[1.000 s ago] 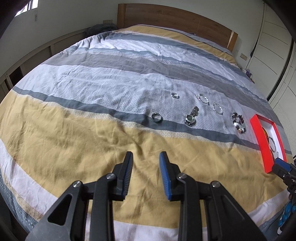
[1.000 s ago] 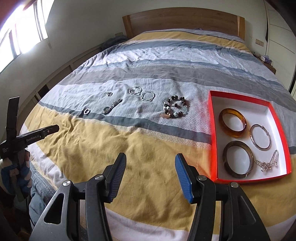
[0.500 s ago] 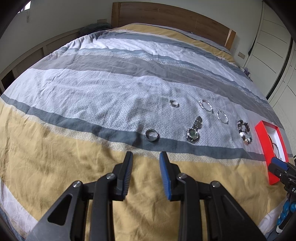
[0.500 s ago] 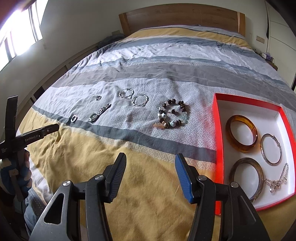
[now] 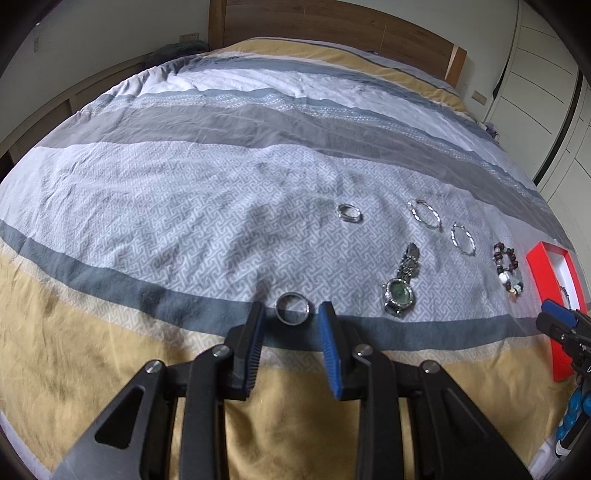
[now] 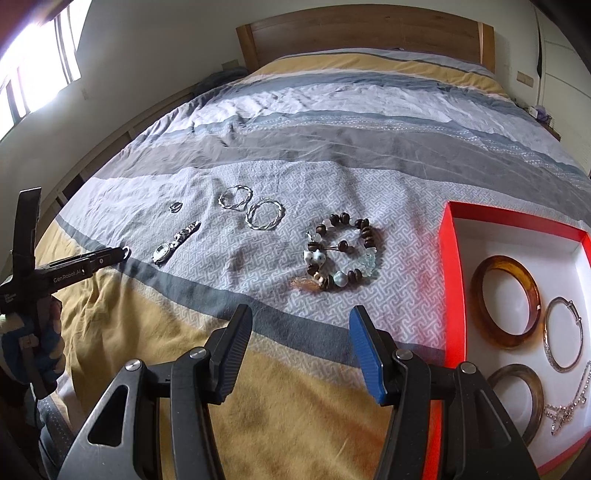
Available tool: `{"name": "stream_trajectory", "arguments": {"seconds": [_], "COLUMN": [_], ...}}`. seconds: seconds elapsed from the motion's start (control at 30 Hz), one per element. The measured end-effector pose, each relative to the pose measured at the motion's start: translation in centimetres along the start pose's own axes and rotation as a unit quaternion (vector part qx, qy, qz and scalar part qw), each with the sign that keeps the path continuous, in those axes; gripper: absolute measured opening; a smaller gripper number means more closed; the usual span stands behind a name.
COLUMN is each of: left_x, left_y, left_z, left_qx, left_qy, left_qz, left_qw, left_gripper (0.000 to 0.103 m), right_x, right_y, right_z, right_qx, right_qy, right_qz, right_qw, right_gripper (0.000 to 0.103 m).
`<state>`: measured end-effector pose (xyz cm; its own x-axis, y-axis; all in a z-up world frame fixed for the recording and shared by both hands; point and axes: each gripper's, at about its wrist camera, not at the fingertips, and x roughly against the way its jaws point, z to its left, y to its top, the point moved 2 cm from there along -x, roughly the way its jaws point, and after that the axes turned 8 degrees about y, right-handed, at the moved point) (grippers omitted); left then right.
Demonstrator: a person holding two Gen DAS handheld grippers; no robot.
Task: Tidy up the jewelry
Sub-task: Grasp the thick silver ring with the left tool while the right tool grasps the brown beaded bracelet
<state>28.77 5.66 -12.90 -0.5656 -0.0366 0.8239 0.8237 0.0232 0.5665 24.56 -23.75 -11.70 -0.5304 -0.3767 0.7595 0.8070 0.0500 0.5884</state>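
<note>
On the striped bedspread, a silver band ring (image 5: 293, 307) lies just ahead of and between the fingertips of my left gripper (image 5: 291, 313), which is open and not touching it. Further right lie a watch (image 5: 400, 284), two twisted hoops (image 5: 424, 215) (image 5: 462, 239), a small ring (image 5: 349, 213) and a beaded bracelet (image 6: 341, 254). My right gripper (image 6: 301, 317) hangs open just short of the bracelet, with nothing in it. The red box (image 6: 452, 280) at the right holds an amber bangle (image 6: 506, 301), a silver bangle (image 6: 563, 334), a dark bangle (image 6: 517, 402) and a chain (image 6: 569, 404).
A wooden headboard (image 6: 365, 33) closes the far end of the bed. White wardrobe doors (image 5: 546, 74) stand to the right and a low shelf (image 6: 110, 147) runs under the window on the left. A gloved hand (image 6: 33, 339) holds the left gripper.
Both grippers have moved forward and lower over the bed. The band ring now sits between the left fingertips, and the beaded bracelet is closer to the right ones. Neither opening changed.
</note>
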Motion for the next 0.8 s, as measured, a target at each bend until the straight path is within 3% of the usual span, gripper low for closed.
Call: {"name": "stream_trajectory", "arguments": {"seconds": [0.33, 0.63, 0.7, 0.8], "left_x": [-2.2, -2.6, -2.6, -2.6], "left_y": [-0.3, -0.2, -0.1, 0.0], "left_z": [-0.5, -0.5, -0.6, -0.7], "left_qx": [-0.014, -0.008, -0.007, -0.011], "left_qy": [0.012, 0.008, 0.009, 0.014], "left_qz": [0.005, 0.002, 0.002, 0.002], "left_qw": [0.9998, 0.9999, 0.9999, 0.9998], "left_gripper": [0.027, 0.025, 0.022, 0.019], "right_x": [-3.7, -7.1, -7.3, -7.2], "right_y": [3.0, 3.4, 3.3, 3.0], "right_z": [-0.8, -2.7, -2.9, -3.3], "right_qx": [0.010, -0.019, -0.022, -0.029], "right_qy": [0.000, 0.007, 0.006, 0.011], "right_qz": [0.003, 0.028, 0.030, 0.035], "right_qw": [1.000, 0.999, 0.999, 0.999], "right_gripper": [0.054, 0.039, 0.026, 0.018]}}
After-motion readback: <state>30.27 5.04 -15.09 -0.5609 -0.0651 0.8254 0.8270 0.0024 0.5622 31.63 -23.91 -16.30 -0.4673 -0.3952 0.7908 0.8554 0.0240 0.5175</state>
